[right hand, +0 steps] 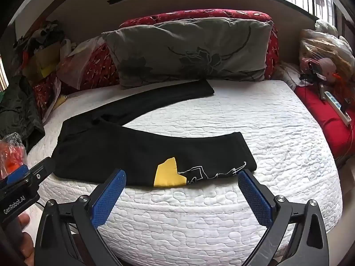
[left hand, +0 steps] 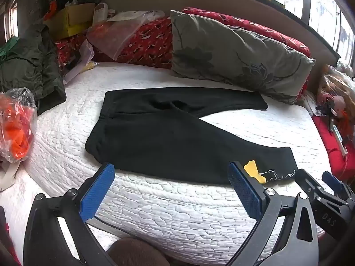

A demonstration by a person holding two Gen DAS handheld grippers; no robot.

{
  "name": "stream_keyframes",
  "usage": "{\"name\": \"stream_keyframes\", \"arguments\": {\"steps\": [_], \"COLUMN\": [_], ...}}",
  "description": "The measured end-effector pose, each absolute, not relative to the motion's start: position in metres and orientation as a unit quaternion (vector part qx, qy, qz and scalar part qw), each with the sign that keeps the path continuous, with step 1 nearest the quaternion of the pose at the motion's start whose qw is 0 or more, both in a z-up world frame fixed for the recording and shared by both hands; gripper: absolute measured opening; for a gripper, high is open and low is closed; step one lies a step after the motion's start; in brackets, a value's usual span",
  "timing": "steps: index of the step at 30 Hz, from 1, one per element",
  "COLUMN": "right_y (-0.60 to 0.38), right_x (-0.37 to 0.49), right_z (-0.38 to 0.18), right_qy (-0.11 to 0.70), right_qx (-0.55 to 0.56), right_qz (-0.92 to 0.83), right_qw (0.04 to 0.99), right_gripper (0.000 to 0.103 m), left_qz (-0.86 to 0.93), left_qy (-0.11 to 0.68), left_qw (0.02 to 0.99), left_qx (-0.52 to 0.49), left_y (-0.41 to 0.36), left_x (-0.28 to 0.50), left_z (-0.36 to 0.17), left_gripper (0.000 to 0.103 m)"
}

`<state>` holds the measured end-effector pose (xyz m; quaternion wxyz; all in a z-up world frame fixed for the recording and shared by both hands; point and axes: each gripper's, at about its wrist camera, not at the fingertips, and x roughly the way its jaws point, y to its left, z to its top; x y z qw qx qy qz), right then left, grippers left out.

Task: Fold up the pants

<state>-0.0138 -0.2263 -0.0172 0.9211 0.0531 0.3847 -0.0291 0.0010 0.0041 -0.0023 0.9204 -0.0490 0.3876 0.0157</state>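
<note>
Black pants (left hand: 168,137) (right hand: 124,150) lie spread flat on a white quilted mattress (left hand: 177,210) (right hand: 244,122), waistband to the left and the two legs splayed apart to the right. The near leg carries a yellow patch (right hand: 168,174) (left hand: 253,169) and a white line drawing by its cuff. My left gripper (left hand: 172,177) hovers open in front of the mattress edge, short of the near leg. My right gripper (right hand: 182,181) hangs open just in front of the near leg's patch and cuff, with nothing between its blue pads (right hand: 108,197).
A grey floral pillow (left hand: 235,55) (right hand: 190,53) leans on red cushions (left hand: 150,42) behind the far leg. Clutter, a dark jacket (left hand: 28,66) and a plastic bag with orange contents (left hand: 17,122) crowd the left. Red fabric with a power strip (right hand: 337,108) lies right.
</note>
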Motion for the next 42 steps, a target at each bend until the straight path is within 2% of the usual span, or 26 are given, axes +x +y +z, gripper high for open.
{"name": "stream_keyframes", "arguments": {"steps": [42], "right_y": [-0.2300], "right_x": [-0.0196], "right_z": [-0.0262], "right_qy": [0.382], "right_qx": [0.054], "right_qz": [-0.040], "right_qw": [0.922], "right_gripper": [0.102], "left_qz": [0.027], "left_qy": [0.392], "left_qw": [0.919], "left_qx": [-0.042], "left_y": [0.0057], "left_x": [-0.0030], "left_z": [-0.0127], "left_gripper": [0.102]}}
